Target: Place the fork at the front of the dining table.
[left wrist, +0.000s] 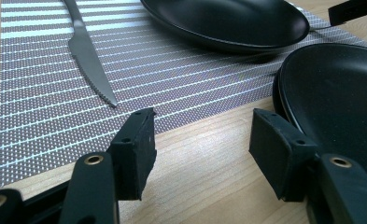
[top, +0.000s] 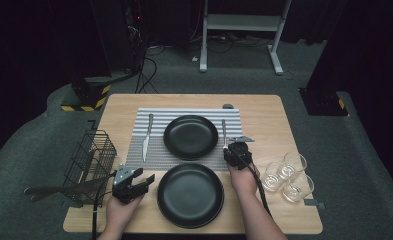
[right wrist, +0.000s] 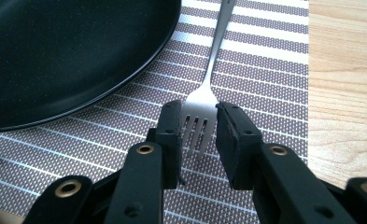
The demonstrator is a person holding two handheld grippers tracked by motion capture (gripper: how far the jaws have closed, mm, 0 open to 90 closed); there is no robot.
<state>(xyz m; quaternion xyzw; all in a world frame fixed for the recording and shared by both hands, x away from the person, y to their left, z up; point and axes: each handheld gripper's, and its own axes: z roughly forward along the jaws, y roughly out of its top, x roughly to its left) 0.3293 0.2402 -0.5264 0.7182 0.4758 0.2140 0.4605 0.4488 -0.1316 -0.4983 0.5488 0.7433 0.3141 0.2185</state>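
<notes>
Here, near to far:

Right claw [right wrist: 199, 135]: its two pads sit on either side of the fork's tines and look pressed against them, so it is clamped on the fork [right wrist: 208, 88]; in the high view it sits at the placemat's right edge [top: 237, 151].

Fork, position: it lies flat on the striped placemat [right wrist: 265, 70], just right of the far plate [right wrist: 55, 56], with the bare wood of the bench beyond the mat's edge.

Key relation: the tines point back toward the claw and the handle runs straight away from it, so the fork's long axis lies in line with the claw's reach; the grip is at the tine end, not the handle. The right hand is the one on it; the left is well apart, across the near plate.

Left claw [left wrist: 200, 149]: pads stand apart with nothing between them, hovering over bare wood beside the near plate [left wrist: 340, 93]; a knife [left wrist: 90, 63] lies on the mat ahead of it.

Judgement: a lift from the tine end may let the long handle droop.

Bench [top: 264, 200]: light wood, also carrying a wire basket [top: 91, 160] at the left and three glasses [top: 286, 175] at the right.

Room: dark, grey carpet, a white stand at the back.
</notes>
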